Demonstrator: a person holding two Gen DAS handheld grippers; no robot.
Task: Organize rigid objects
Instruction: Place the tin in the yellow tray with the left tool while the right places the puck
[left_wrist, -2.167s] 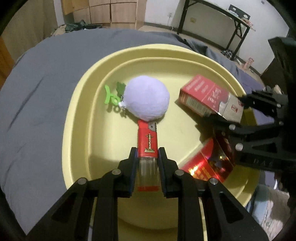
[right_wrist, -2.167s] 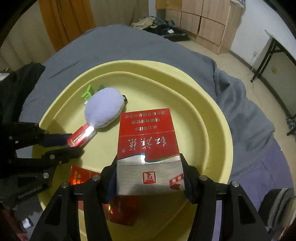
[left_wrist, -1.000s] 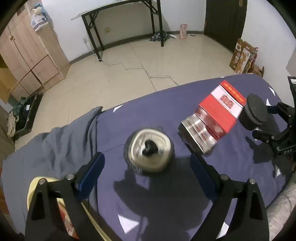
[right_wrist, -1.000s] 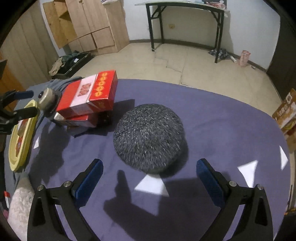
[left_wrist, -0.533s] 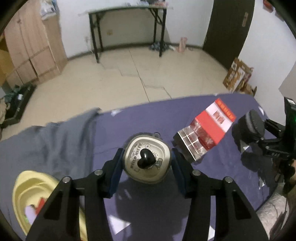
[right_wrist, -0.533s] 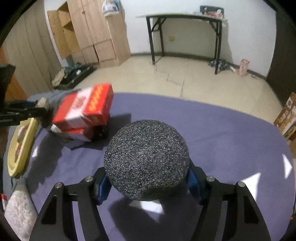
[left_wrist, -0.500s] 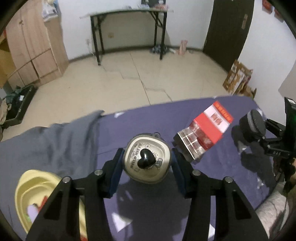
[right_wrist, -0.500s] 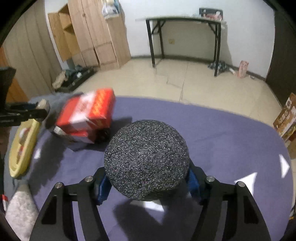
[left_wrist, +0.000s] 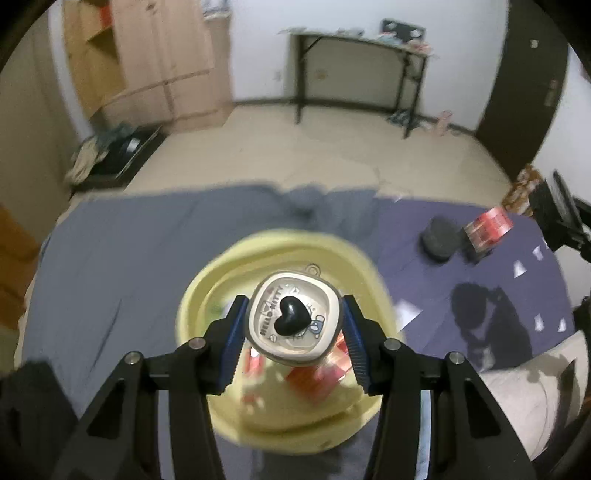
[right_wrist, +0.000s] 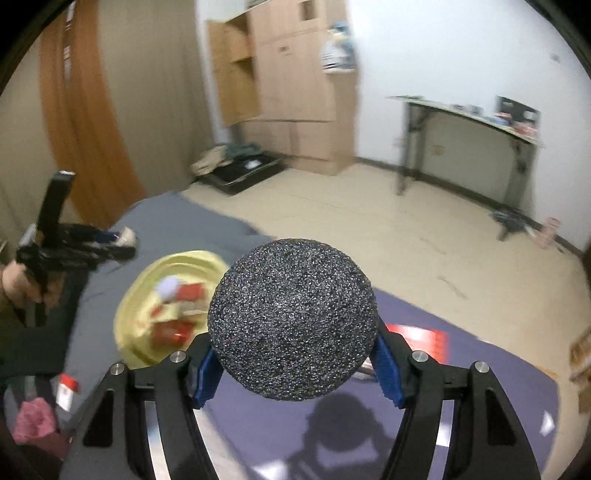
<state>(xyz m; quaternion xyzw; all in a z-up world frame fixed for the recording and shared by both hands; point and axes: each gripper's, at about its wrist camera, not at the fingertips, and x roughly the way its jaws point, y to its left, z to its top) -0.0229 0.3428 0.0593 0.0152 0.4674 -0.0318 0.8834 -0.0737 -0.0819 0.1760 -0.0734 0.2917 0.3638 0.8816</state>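
Nearest to you, your left gripper (left_wrist: 293, 328) is clamped on the cream tin with the black heart (left_wrist: 293, 322), its blue pads pressed against both sides. The tin is carried in the air above the yellow tray (left_wrist: 207, 291), which sits directly beneath it at the centre of the left wrist view. Red boxes (left_wrist: 314, 376) already lie in the tray, blurred, at about five o'clock from the tin.

Your right gripper (right_wrist: 295, 360) is closed tight on the dark speckled ball (right_wrist: 292, 325), which fills the middle of the right wrist view and is lifted clear of the purple cloth (right_wrist: 480, 380). From there the tray lies at nine o'clock, holding a pale plush piece (right_wrist: 168, 285) and more red boxes, all smeared by motion.

Farther out in the left view, at two o'clock, a dark round object (left_wrist: 441, 240) and a red and white box (left_wrist: 487, 226) sit on the purple cloth beside your other gripper; blur hides whether that round object is the ball itself. In the right view a red box (right_wrist: 421, 341) shows on the cloth just past the ball at three o'clock.

By my reading, several pieces are stowed, two are in hand and bound for the tray, and at least the red box on the cloth is left to collect.
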